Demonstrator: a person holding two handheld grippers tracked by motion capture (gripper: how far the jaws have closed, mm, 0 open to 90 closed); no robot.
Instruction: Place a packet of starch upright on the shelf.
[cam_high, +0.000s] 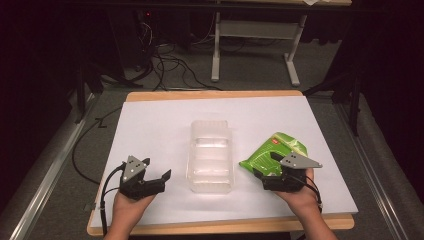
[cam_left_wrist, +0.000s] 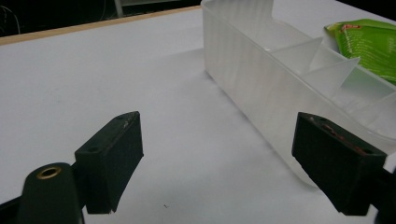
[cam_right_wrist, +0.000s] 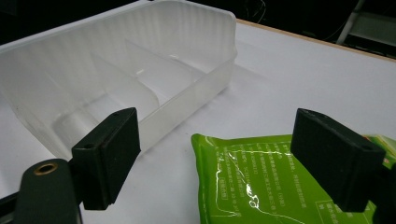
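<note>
A translucent plastic tray (cam_high: 210, 155) with cross dividers is seen near the middle of the white bench (cam_high: 150, 125), its long axis running from the near edge toward the far edge. A green packet (cam_high: 270, 152) lies flat on the bench just beside the tray, toward the right edge. The right gripper (cam_high: 264, 176) is held over the packet's near end, its jaws spread with nothing pinched between them. The left gripper (cam_high: 162, 179) is held near the near-left corner, jaws likewise spread and empty, pointed toward the tray.
</note>
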